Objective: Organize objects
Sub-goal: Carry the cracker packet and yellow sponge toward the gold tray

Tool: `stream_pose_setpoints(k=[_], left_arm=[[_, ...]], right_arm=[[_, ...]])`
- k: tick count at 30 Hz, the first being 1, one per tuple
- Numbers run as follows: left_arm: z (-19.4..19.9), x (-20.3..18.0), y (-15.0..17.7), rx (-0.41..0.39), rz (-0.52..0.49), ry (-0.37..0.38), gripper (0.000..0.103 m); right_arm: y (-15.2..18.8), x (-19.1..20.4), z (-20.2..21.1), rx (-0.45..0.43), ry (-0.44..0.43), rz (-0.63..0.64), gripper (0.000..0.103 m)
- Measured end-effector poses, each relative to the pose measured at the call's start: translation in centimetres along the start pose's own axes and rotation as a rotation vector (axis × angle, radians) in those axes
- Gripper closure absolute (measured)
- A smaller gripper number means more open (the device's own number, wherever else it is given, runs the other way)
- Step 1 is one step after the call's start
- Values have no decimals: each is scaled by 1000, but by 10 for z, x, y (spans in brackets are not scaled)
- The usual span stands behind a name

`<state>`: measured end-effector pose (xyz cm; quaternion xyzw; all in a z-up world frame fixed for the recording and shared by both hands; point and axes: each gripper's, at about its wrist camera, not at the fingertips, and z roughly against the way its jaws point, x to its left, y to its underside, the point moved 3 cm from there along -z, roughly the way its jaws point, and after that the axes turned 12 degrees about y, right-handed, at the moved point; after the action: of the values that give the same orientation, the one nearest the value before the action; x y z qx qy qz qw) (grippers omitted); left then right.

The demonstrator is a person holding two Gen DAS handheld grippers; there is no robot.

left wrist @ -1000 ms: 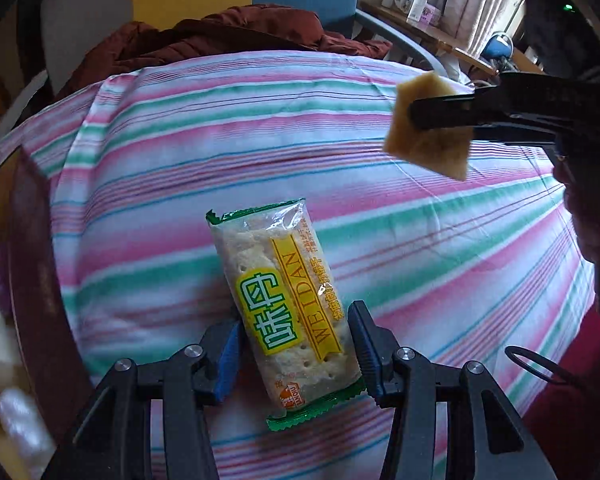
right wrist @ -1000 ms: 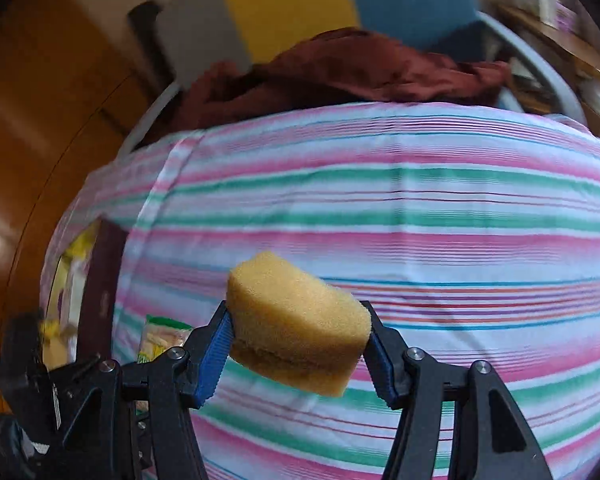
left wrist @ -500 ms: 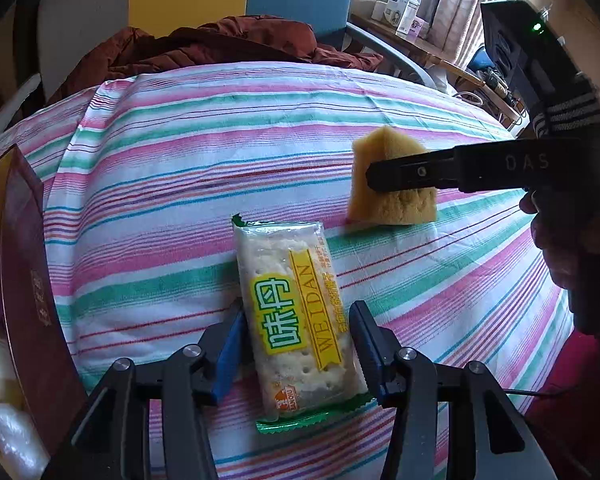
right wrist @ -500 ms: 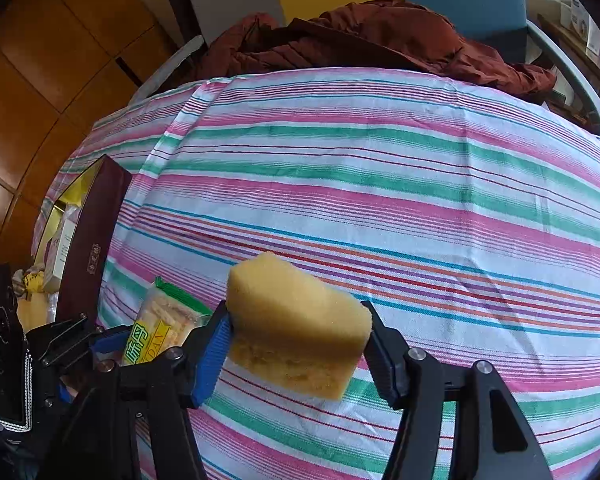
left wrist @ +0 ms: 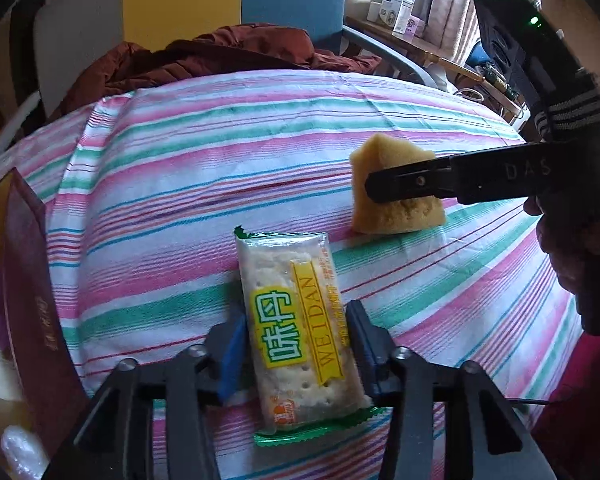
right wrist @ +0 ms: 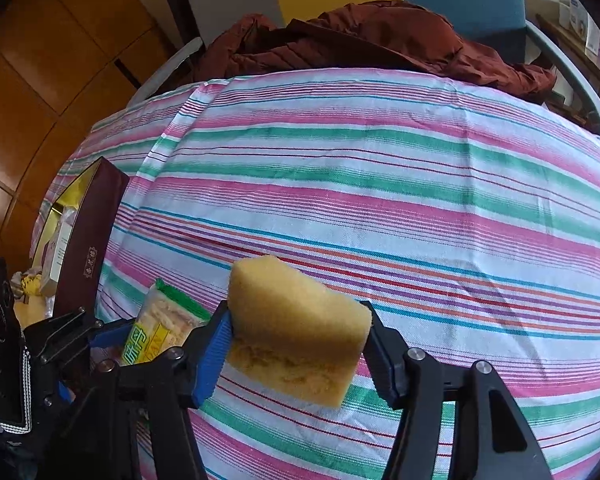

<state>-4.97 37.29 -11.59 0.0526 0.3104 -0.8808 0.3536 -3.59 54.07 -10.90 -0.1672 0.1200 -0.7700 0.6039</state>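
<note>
Cracker packet point(left wrist: 296, 336) lies near my edge of the striped tablecloth point(left wrist: 220, 152), my left gripper point(left wrist: 296, 354) closing around it. My right gripper point(right wrist: 296, 344) clamps the sponge point(right wrist: 296, 332), resting mid-cloth. Neither is yet in the box point(right wrist: 88, 240) at the left edge.

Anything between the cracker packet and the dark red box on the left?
Nothing visible. The clear green-edged cracker packet lies between the closing jaws of the left hand-held gripper. Only bare striped cloth separates it from the dark red box. The yellow sponge sits on the opposite side.
</note>
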Motion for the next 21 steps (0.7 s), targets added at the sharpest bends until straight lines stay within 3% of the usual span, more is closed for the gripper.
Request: stream_pose_setpoints(k=[9,21], left_arm=[[38,-5,-1,-60,2,-23,58],[118,4,5,-194,-41,-84,57]], right_arm=[[2,0,-2,0,10,1,43],[0,18,0,39,122,12,43]])
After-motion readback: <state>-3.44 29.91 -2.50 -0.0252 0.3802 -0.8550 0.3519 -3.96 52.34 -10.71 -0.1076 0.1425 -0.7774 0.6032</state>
